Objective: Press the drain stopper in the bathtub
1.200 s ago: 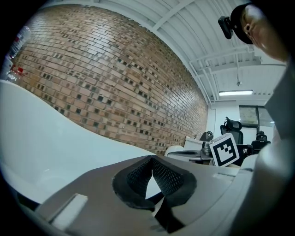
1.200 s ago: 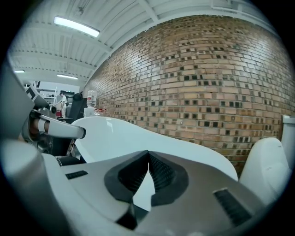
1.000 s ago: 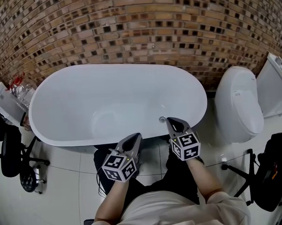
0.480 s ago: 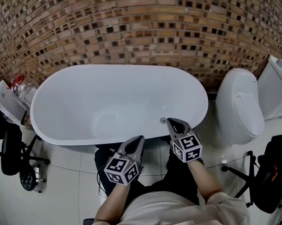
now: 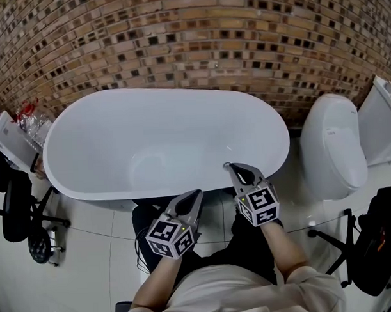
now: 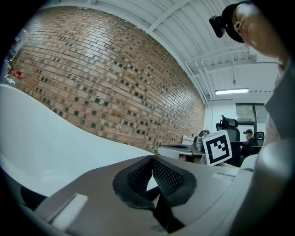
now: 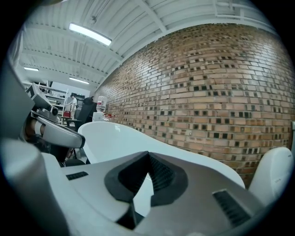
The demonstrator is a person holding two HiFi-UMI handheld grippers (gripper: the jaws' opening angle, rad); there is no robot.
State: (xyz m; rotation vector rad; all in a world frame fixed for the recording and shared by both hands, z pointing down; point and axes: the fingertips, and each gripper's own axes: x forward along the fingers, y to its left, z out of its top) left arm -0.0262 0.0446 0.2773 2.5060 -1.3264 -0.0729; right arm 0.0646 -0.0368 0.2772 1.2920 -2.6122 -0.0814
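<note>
The white oval bathtub [image 5: 163,137] lies in front of me under the brick wall. A small round metal stopper [image 5: 225,164] sits low on its near inner side, mostly covered by the tip of my right gripper [image 5: 232,168]. That gripper is shut with nothing in it and reaches over the tub's near rim. My left gripper [image 5: 195,196] is shut too and hangs just outside the rim, over the floor. In the left gripper view the tub rim [image 6: 50,138] curves behind the closed left gripper [image 6: 151,160]. The right gripper view has the tub [image 7: 117,138] beyond the closed right gripper [image 7: 147,156].
A white toilet [image 5: 333,144] stands right of the tub, with its raised lid [image 5: 380,120] further right. A black office chair [image 5: 15,209] stands at the left and another chair base [image 5: 368,242] at the lower right. A brick wall [image 5: 191,43] backs the tub.
The right gripper's tip has edged forward over the stopper, which showed more fully before. The left gripper has drifted slightly right and down.
</note>
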